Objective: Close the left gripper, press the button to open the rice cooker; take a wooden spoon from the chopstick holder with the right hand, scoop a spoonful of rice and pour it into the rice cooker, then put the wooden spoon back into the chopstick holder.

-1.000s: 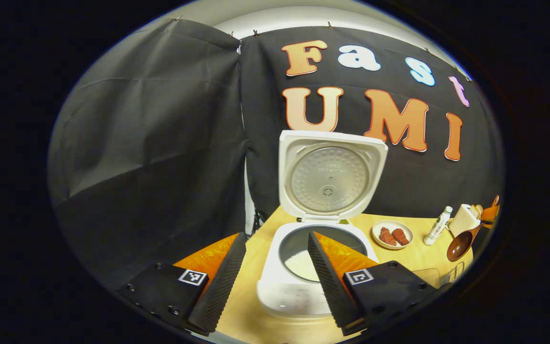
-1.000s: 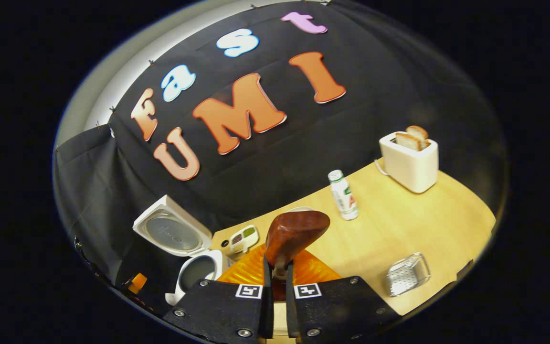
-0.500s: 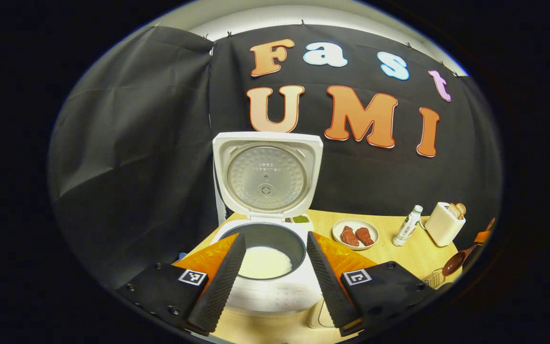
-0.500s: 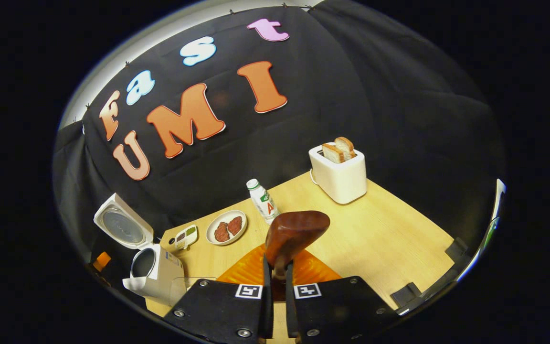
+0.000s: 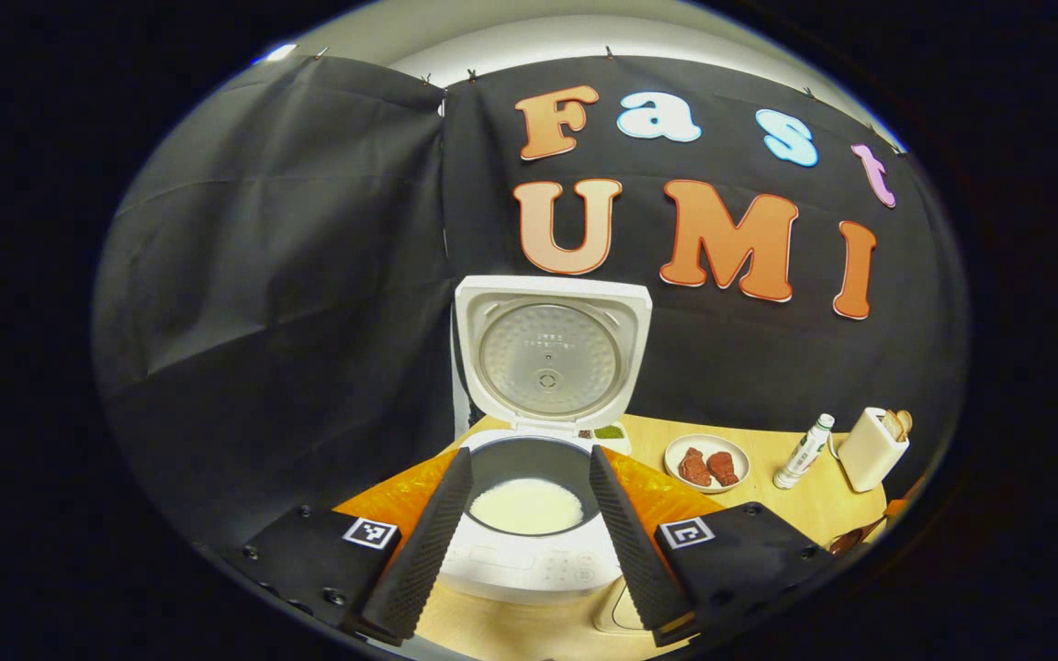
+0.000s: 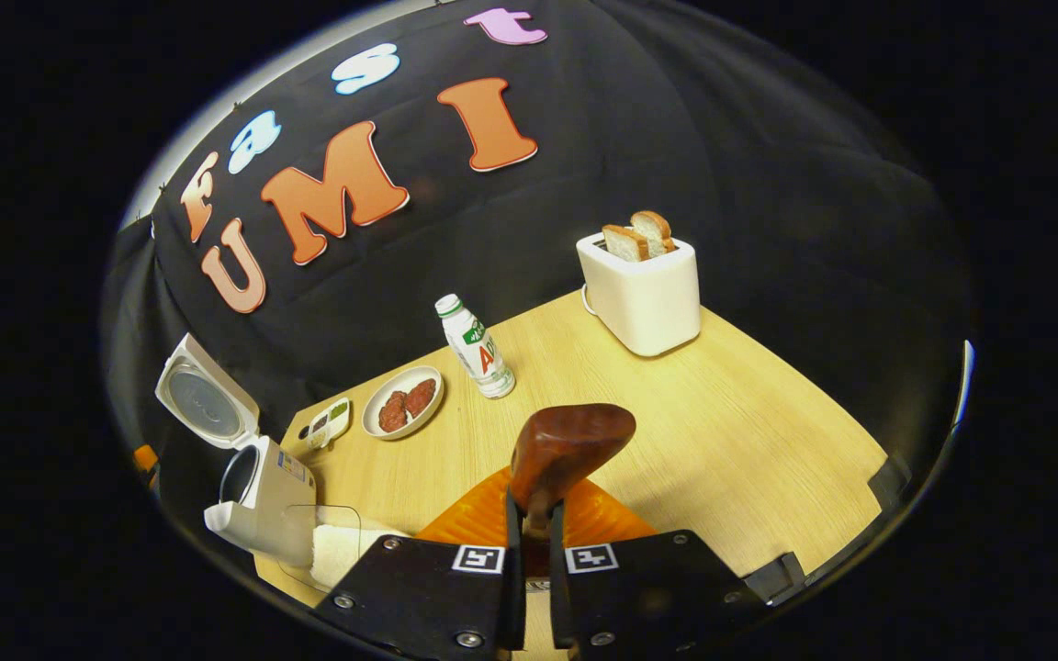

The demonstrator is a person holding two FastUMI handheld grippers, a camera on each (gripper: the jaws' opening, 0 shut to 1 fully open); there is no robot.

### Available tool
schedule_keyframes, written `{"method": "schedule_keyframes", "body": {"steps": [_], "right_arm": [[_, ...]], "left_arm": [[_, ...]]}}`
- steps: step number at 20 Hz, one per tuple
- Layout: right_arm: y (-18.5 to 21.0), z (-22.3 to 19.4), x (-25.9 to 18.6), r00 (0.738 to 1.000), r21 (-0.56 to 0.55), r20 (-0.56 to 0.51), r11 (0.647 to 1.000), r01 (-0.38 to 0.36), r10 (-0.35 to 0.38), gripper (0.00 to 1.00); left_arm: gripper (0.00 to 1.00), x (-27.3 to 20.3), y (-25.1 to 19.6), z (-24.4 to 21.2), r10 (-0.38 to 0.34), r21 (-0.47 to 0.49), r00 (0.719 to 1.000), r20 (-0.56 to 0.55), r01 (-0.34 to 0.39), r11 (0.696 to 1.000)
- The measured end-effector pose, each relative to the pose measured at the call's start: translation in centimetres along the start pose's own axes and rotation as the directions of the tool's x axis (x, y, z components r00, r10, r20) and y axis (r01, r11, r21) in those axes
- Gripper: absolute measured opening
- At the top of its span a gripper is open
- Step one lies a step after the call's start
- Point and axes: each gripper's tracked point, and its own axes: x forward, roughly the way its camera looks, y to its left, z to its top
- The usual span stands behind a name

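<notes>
The right gripper (image 6: 529, 528) clamps the neck of the wooden spoon (image 6: 568, 444), its bowl riding just ahead of the fingertips, likely so it can be steered back to the chopstick holder. The rice cooker (image 6: 258, 491) sits far to its left with the lid up. The left gripper (image 5: 520, 514) hangs with jaws spread wide and holding nothing, framing the rice (image 5: 525, 505) in the open pot straight ahead.

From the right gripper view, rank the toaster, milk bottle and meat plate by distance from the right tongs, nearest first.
1. Milk bottle, ahead, slightly left.
2. Meat plate, farther left; near-tie with the bottle.
3. Toaster, ahead right, by the back wall.
</notes>
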Motion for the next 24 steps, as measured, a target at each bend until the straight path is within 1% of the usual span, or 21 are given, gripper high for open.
{"method": "schedule_keyframes", "body": {"steps": [2, 4, 5, 7, 9, 11, 13, 14, 15, 16, 17, 18, 19, 20, 22, 23, 24], "right_arm": [[-0.1, -0.9, 0.7, 1.0, 0.003, -0.019, 1.0, -0.005, 0.005, 0.1], [-0.2, -1.8, 1.0, 0.999, 0.007, -0.034, 1.0, -0.012, 0.013, 0.1], [-0.1, -2.1, 1.2, 0.999, 0.014, -0.038, 1.0, -0.017, 0.018, 0.11], [-0.1, -3.0, 1.2, 0.998, 0.031, -0.063, 0.999, -0.008, 0.01, 0.13], [-0.3, -3.3, 0.9, 0.998, 0.028, -0.067, 1.0, 0.001, 0.001, 0.15], [-0.3, -3.3, 0.2, 0.998, 0.033, -0.067, 0.999, 0.009, -0.007, 0.18], [-0.6, -2.7, -0.8, 0.998, 0.052, -0.056, 0.998, 0.035, -0.032, 0.21], [-0.9, -2.2, -1.3, 0.997, 0.062, -0.051, 0.997, 0.055, -0.052, 0.13], [-1.1, -1.7, -1.9, 0.997, 0.07, -0.044, 0.995, 0.072, -0.069, 0.26], [-1.3, -1.2, -2.7, 0.996, 0.076, -0.033, 0.993, 0.087, -0.085, 0.34], [-1.5, -0.5, -3.6, 0.994, 0.083, -0.021, 0.991, 0.104, -0.103, 0.48], [-1.8, -0.1, -4.5, 0.992, 0.087, -0.009, 0.988, 0.124, -0.124, 0.5], [-2.1, 0.4, -5.6, 0.989, 0.09, 0.005, 0.985, 0.146, -0.147, 0.46], [-2.3, 0.9, -6.6, 0.985, 0.094, 0.021, 0.981, 0.169, -0.172, 0.63], [-2.4, 2.1, -9.1, 0.975, 0.105, 0.061, 0.973, 0.205, -0.212, 0.74], [-2.5, 3.0, -10.5, 0.968, 0.11, 0.086, 0.968, 0.225, -0.235, 0.76], [-2.7, 3.5, -11.9, 0.959, 0.111, 0.107, 0.962, 0.251, -0.263, 0.79]], "left_arm": [[0.89, 0.4, 0.7, 0.8, 0.009, -0.003, 1.0, -0.008, -0.009, 1.0], [0.88, 1.3, 1.3, 3.0, 0.009, -0.016, 1.0, -0.002, -0.009, 1.0], [0.89, 1.9, 1.3, 4.1, -0.013, -0.025, 1.0, -0.002, 0.012, 1.0], [0.88, 3.7, 0.4, 5.8, -0.085, -0.008, 0.996, -0.036, 0.085, 0.996], [0.89, 5.8, 0.7, 8.1, -0.107, 0.003, 0.992, -0.067, 0.107, 0.994], [0.88, 7.6, 0.4, 11.0, -0.143, -0.025, 0.988, -0.053, 0.142, 0.99], [0.89, 9.5, 0.6, 13.7, -0.139, -0.003, 0.99, -0.019, 0.139, 0.99], [0.89, 10.3, 0.4, 15.0, -0.148, 0.011, 0.989, 0.002, 0.148, 0.989], [0.88, 10.9, -0.2, 16.6, -0.164, 0.02, 0.986, 0.025, 0.164, 0.986], [0.88, 11.7, -0.6, 18.1, -0.175, 0.038, 0.983, 0.053, 0.173, 0.984], [0.88, 12.4, -0.6, 19.3, -0.176, 0.066, 0.981, 0.076, 0.171, 0.983], [0.89, 13.2, -0.6, 20.6, -0.169, 0.101, 0.981, 0.099, 0.159, 0.982], [0.88, 14.1, -0.8, 21.8, -0.165, 0.137, 0.979, 0.122, 0.148, 0.979], [0.89, 14.9, -1.1, 23.0, -0.165, 0.171, 0.975, 0.147, 0.139, 0.975], [0.88, 16.5, -2.3, 25.1, -0.18, 0.219, 0.966, 0.188, 0.137, 0.966], [0.88, 17.2, -3.2, 25.8, -0.197, 0.235, 0.959, 0.205, 0.147, 0.961], [0.88, 18.5, -3.9, 25.4, -0.211, 0.246, 0.954, 0.213, 0.157, 0.956]]}}
